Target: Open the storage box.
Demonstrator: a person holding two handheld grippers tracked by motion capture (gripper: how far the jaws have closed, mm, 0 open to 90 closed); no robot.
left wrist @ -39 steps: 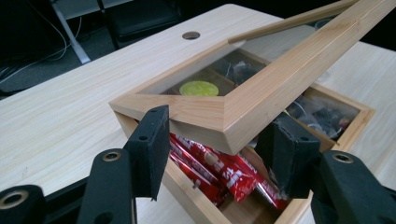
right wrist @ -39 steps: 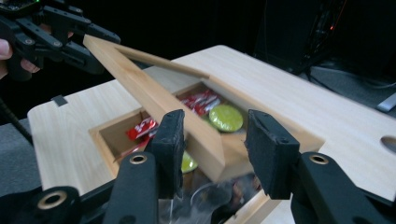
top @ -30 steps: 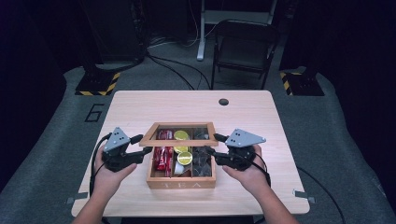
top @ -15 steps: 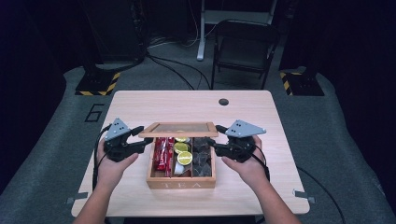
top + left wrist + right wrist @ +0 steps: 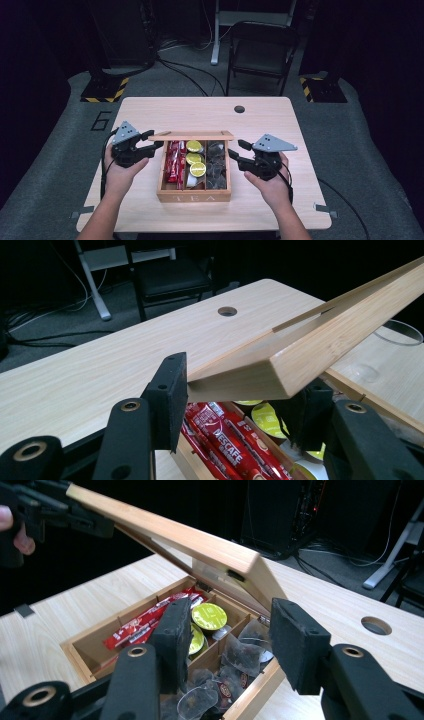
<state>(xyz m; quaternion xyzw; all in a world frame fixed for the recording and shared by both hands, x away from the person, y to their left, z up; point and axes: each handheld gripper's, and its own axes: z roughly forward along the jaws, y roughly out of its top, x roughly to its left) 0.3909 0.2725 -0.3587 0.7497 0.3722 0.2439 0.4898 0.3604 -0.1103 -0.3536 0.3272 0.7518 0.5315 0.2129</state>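
Note:
A wooden tea box [image 5: 194, 192] stands on the table with its hinged lid [image 5: 192, 135] raised about halfway. My left gripper [image 5: 155, 145] is shut on the lid's left front corner, and in the left gripper view both pads [image 5: 172, 385] press the lid's wooden edge [image 5: 300, 365]. My right gripper [image 5: 236, 150] is at the box's right side, just below the lid's right end. Its jaws have just been closing, but in the right gripper view they stand apart [image 5: 232, 625] with nothing pressed between them. Inside lie red sachets [image 5: 174, 160], yellow capsules [image 5: 195, 160] and tea bags [image 5: 216, 165].
The light wooden table [image 5: 200, 112] has a round cable hole [image 5: 239, 108] near its far edge. A dark folding chair [image 5: 260, 55] stands beyond the table, with cables and striped floor bases around it.
The lid has swung up from lying on the box to about half open. My left gripper rose with it. My right gripper came off the lid and now sits beside the box's right wall.

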